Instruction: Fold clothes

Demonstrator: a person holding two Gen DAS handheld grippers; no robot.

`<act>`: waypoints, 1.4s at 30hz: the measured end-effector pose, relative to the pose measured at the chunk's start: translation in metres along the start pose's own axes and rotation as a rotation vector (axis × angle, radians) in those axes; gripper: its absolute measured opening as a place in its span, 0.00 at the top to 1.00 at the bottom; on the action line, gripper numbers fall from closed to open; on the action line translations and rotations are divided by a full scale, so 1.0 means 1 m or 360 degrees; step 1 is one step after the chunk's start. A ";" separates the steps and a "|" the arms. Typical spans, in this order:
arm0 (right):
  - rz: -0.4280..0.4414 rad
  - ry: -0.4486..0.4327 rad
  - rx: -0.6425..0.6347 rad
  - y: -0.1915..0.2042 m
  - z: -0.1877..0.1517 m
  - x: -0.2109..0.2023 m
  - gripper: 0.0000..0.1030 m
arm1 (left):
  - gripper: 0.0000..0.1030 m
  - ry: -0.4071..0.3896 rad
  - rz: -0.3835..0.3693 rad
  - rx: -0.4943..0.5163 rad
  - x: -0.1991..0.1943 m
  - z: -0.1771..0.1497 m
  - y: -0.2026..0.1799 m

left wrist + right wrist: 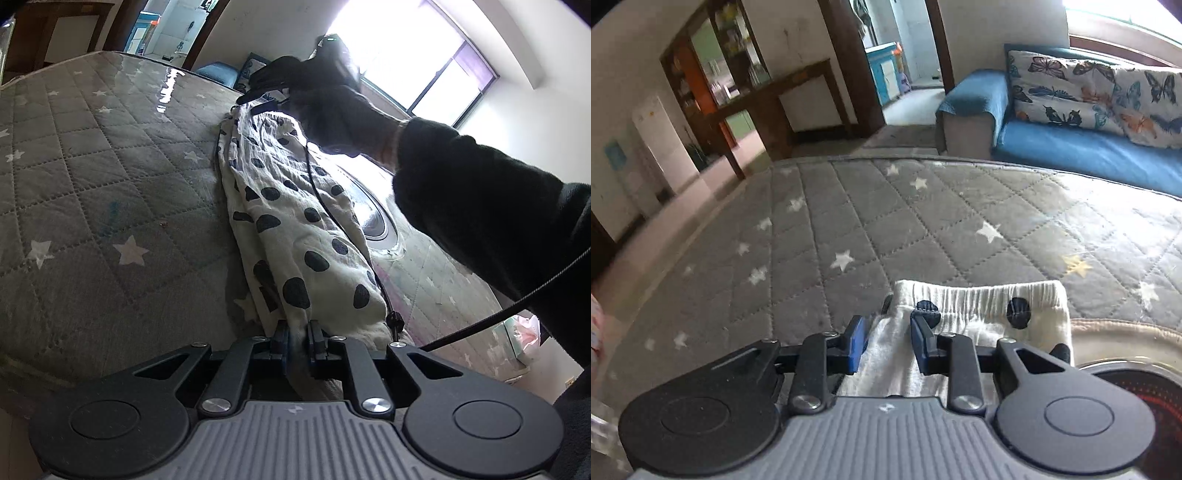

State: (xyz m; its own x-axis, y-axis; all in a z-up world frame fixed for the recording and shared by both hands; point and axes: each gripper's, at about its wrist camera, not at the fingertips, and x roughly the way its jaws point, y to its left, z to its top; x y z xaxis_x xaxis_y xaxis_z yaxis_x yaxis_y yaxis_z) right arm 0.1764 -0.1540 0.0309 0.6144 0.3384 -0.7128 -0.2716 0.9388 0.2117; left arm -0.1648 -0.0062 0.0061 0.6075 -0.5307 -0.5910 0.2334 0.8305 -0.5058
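Observation:
A white garment with dark blue spots (295, 229) lies stretched in a long strip on the grey star-quilted mattress (92, 166). My left gripper (298, 332) is shut on its near end. My right gripper (266, 98), seen far off under a dark-sleeved arm, is at the far end. In the right wrist view the right gripper (888, 334) stands with its blue pads (857, 343) a little apart around the white cloth by the elastic waistband (982, 295); it is open.
A black cable (325, 206) runs over the garment. A blue sofa (1071, 147) with a butterfly cushion (1089, 96) stands beyond the mattress edge. A wooden desk (768, 103) and a doorway are at the back. A shiny round-patterned patch (376, 218) lies right of the garment.

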 end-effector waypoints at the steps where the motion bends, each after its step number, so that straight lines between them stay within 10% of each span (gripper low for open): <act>1: -0.0017 -0.0001 -0.0012 0.003 -0.002 0.001 0.92 | 0.90 -0.0002 -0.0003 -0.0002 -0.001 0.000 0.000; 15: 0.0136 -0.0076 0.0067 0.000 -0.006 -0.017 0.88 | 0.88 0.0000 -0.0011 0.0002 0.000 -0.001 -0.004; 42: 0.0087 0.0320 -0.0749 0.025 -0.098 -0.164 0.80 | 0.80 -0.0197 0.0016 0.0221 -0.018 0.059 -0.017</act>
State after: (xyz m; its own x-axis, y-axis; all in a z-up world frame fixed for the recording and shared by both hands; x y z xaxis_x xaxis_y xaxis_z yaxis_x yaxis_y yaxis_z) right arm -0.0037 -0.1921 0.0880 0.4479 0.3240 -0.8333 -0.6318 0.7742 -0.0385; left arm -0.1350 -0.0009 0.0616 0.6972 -0.5042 -0.5096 0.3239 0.8557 -0.4035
